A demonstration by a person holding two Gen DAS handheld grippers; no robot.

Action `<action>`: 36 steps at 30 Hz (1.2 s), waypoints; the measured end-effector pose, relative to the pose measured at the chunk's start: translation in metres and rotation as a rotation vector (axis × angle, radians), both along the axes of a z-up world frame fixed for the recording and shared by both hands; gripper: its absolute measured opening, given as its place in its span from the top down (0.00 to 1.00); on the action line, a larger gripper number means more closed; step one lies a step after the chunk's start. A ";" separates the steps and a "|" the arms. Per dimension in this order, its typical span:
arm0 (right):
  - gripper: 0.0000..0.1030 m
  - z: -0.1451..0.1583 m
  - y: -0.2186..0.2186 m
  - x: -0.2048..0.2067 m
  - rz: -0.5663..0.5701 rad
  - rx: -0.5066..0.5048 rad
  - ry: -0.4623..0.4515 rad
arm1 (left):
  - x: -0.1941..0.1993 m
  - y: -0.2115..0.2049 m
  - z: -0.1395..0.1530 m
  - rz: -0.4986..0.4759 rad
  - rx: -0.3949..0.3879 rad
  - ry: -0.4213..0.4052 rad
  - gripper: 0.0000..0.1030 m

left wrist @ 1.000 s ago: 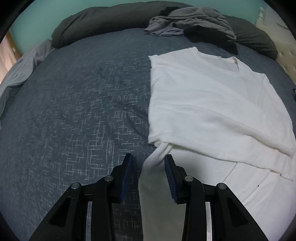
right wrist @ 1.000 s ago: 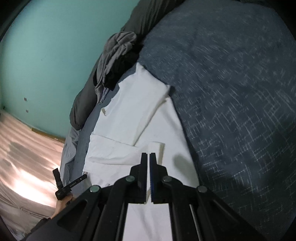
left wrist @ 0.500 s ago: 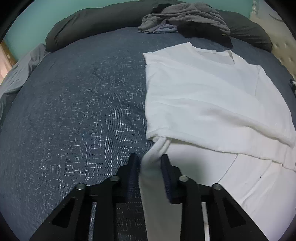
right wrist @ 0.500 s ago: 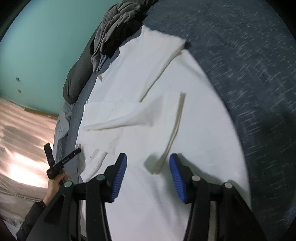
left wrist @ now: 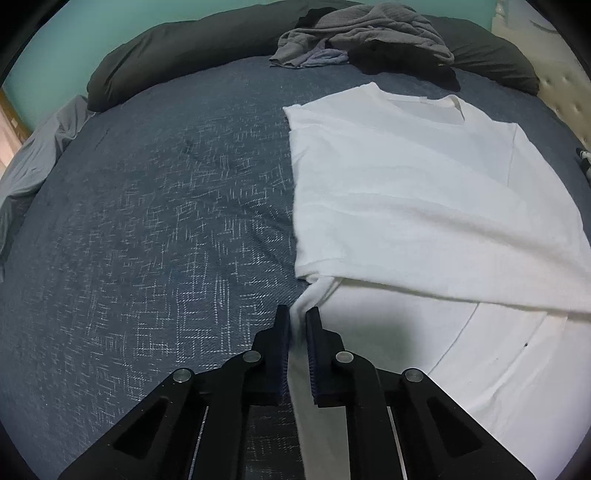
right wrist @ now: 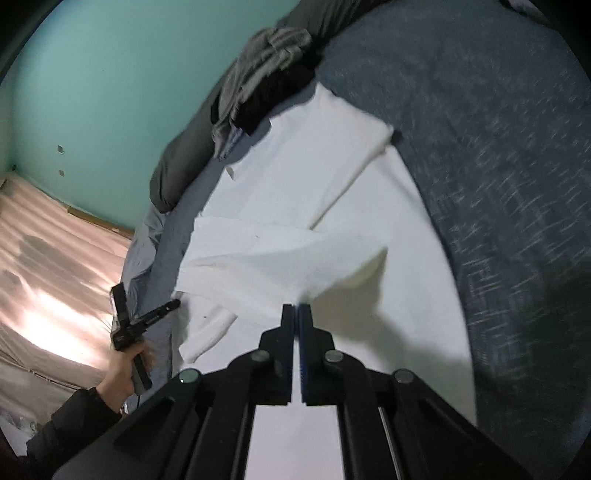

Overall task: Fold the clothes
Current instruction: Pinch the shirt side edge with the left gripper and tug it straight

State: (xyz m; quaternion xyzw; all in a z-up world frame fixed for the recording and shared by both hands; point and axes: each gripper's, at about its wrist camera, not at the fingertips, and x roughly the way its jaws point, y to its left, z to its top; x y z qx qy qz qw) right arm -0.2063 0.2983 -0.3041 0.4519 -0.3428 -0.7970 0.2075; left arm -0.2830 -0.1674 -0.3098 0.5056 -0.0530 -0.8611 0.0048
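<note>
White shirt (left wrist: 424,192) lies spread on the dark blue bedspread (left wrist: 155,229), right of centre in the left wrist view, collar toward the far pillows. One sleeve is folded across the body; the lower part runs toward the camera.

Left gripper (left wrist: 297,321): fingers (left wrist: 282,343) closing, nearly together, with a bunched strip of the shirt's left edge between them. Cloth fills the narrow gap and rises taut from the bedspread into the pads, so it reads as a pinch on the shirt edge.

Right gripper (right wrist: 296,314): fingers (right wrist: 286,332) closed tight, pinching a fold of the shirt (right wrist: 332,206). The cloth lifts in a small peak at the tips, a flap hanging off to the right and casting a shadow on the layer below.

In the right wrist view the person's left hand (right wrist: 123,369), dark sleeve, holds the left gripper's handle at the bed's left edge, over the pale floor (right wrist: 48,266).

Grey clothes pile (left wrist: 365,33) sits at the head of the bed on a dark long pillow (left wrist: 177,55), just beyond the shirt collar. Teal wall (right wrist: 110,92) behind. Light grey sheet (left wrist: 33,162) hangs off the bed's left side.
</note>
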 end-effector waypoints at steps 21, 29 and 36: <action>0.98 -0.030 0.006 -0.002 -0.012 -0.040 -0.077 | -0.008 -0.020 0.006 0.029 0.087 -0.008 0.91; 0.98 -0.033 0.006 -0.003 -0.010 -0.046 -0.083 | -0.011 -0.004 -0.005 -0.022 0.064 -0.018 0.91; 0.98 -0.034 0.009 -0.001 -0.011 -0.052 -0.086 | -0.022 -0.009 -0.002 0.003 0.145 0.003 0.91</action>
